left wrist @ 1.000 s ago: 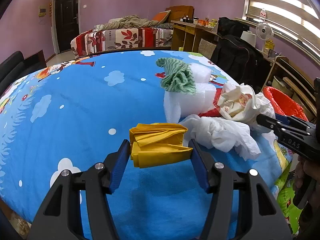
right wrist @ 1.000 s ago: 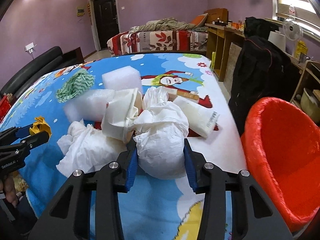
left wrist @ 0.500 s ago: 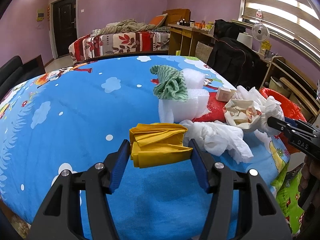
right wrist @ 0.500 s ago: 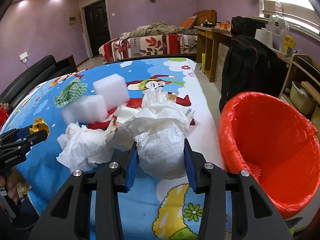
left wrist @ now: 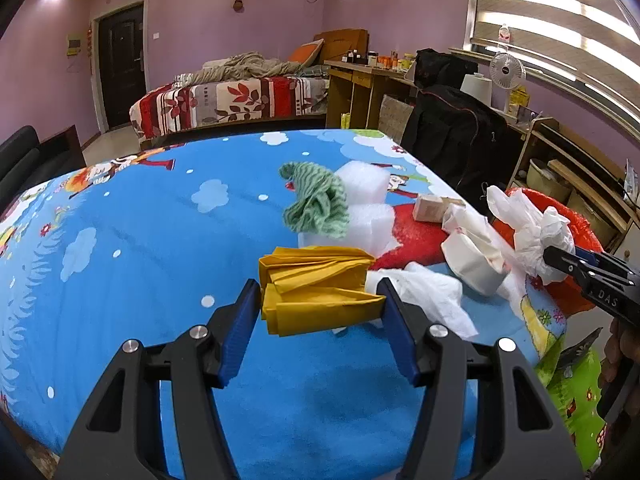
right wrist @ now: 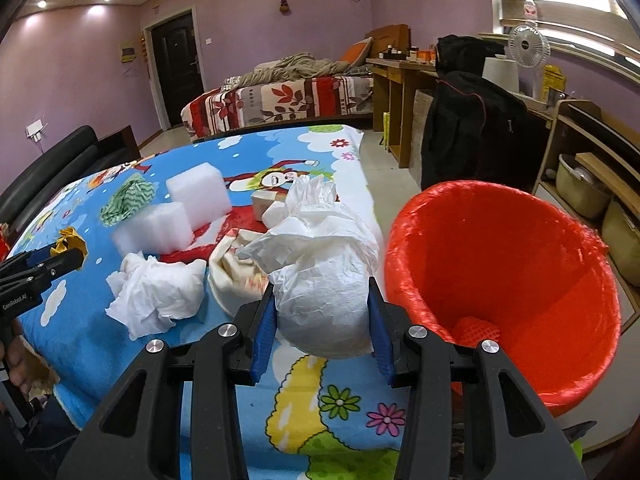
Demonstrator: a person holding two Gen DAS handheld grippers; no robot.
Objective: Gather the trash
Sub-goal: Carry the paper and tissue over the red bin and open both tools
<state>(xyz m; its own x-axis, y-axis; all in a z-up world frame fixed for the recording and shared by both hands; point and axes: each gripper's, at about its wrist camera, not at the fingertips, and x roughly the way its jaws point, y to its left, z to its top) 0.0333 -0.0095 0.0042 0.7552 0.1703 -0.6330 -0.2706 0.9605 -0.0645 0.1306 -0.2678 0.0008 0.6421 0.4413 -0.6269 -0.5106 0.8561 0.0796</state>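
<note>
**Both wads lifted; right one nearing the bin**

As the right gripper [right wrist: 322, 316] has swung toward the red bin [right wrist: 520, 280], its white bag [right wrist: 324, 280] now hangs at the bench [left wrist: 140, 260] edge, just beside the rim, jaws closed narrow on it. We judge the drop is close. The left gripper [left wrist: 320, 312] stays clamped about half-open on the yellow paper [left wrist: 316, 292], raised slightly above the cover. Left on the bench: tissue [right wrist: 156, 292], foam blocks [right wrist: 172, 208], green cloth [left wrist: 316, 204], a cup [left wrist: 476, 260], a small box [left wrist: 430, 208]. Nothing blocks the bin mouth; the left load must cross the pile.
</note>
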